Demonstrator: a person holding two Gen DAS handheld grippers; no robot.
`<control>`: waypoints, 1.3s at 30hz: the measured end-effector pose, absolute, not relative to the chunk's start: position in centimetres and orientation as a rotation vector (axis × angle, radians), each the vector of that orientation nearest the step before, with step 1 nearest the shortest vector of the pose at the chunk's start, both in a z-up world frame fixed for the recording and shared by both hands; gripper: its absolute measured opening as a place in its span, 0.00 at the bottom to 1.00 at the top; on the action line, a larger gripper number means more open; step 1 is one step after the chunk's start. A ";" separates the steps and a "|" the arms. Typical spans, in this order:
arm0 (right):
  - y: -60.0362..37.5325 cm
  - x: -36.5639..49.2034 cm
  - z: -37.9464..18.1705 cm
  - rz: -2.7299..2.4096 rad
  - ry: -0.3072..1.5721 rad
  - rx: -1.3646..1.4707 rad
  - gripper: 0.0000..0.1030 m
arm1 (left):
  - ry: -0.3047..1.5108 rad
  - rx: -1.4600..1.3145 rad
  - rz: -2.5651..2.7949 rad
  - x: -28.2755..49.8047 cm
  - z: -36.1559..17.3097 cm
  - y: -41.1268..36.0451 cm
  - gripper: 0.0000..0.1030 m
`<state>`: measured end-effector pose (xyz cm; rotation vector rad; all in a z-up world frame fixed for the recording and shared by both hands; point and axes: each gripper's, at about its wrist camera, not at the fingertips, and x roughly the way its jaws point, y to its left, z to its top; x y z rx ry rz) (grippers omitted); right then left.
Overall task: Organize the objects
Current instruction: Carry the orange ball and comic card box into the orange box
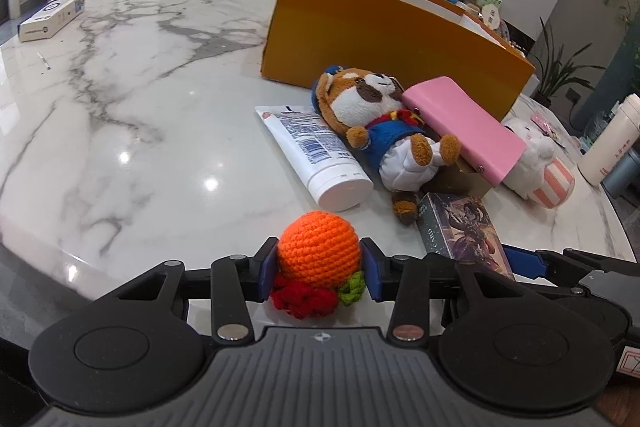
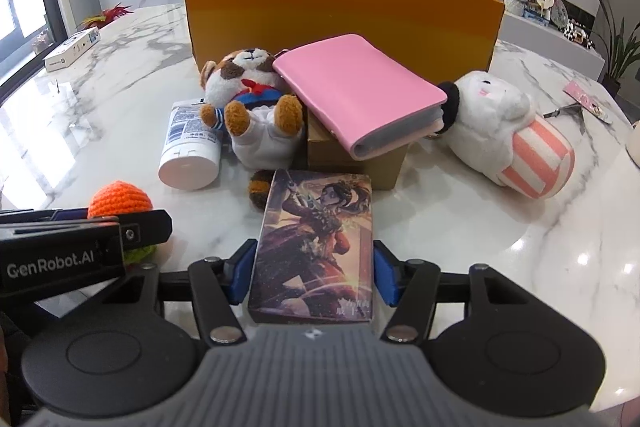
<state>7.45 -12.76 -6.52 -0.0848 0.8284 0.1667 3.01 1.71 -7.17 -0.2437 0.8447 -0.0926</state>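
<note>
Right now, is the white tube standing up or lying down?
Lying down. The white tube rests lengthwise on the table, cap toward the camera.

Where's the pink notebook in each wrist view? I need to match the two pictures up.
Left wrist: the pink notebook sits right of centre, running diagonally, beside the plush dog.
Right wrist: the pink notebook sits centre, upper half, propped on a small brown box.
Shared landmark: the large orange box stands directly behind it in both views.
</note>
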 end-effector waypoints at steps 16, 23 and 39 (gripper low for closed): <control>-15.1 5.9 -4.2 0.142 0.854 0.024 0.59 | 0.759 -0.296 -0.123 3.4 -3.6 2.4 0.47; -16.3 4.8 -0.9 0.164 0.777 0.120 0.59 | 0.689 -0.296 -0.122 3.6 -1.6 3.0 0.47; -18.4 15.1 12.0 0.159 0.473 0.218 0.59 | 0.504 -0.232 -0.173 16.1 9.7 2.0 0.47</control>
